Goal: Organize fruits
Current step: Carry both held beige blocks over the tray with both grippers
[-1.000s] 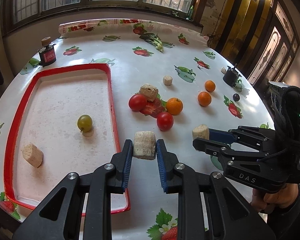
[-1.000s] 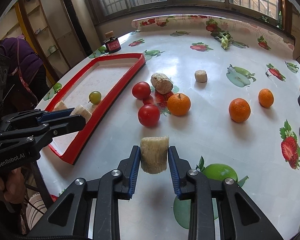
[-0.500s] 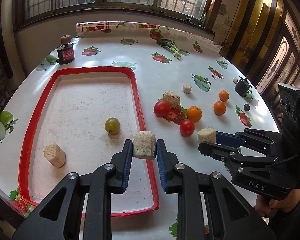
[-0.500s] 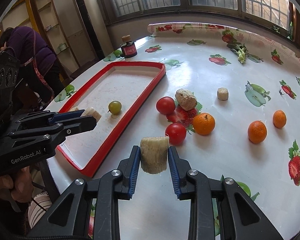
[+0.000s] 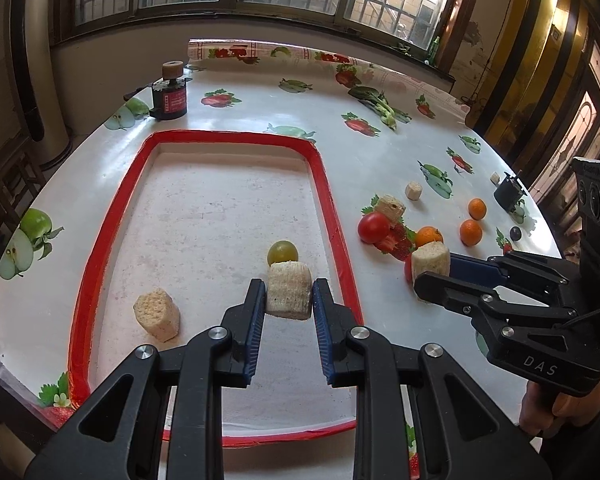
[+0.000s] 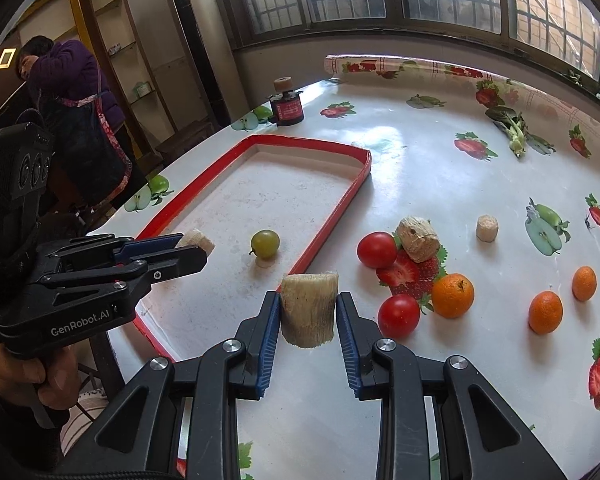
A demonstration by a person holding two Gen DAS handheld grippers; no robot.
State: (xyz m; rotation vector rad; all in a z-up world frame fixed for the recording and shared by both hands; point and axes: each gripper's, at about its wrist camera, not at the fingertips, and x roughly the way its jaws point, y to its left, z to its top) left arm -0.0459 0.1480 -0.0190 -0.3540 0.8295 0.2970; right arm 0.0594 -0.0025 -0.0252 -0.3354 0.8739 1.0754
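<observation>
My left gripper is shut on a beige sugarcane piece and holds it above the red-rimmed tray, near a green grape. Another beige piece lies in the tray. My right gripper is shut on a second sugarcane piece just right of the tray's rim; it also shows in the left wrist view. The left gripper shows in the right wrist view.
On the table right of the tray lie two tomatoes, three oranges, a cut piece and a small piece. A dark jar stands at the back left. A person stands beyond the table.
Both grippers have moved left with their pieces. The left one has gone from beside the tray's right rim to above the tray. The right one has neared the tray's rim.
</observation>
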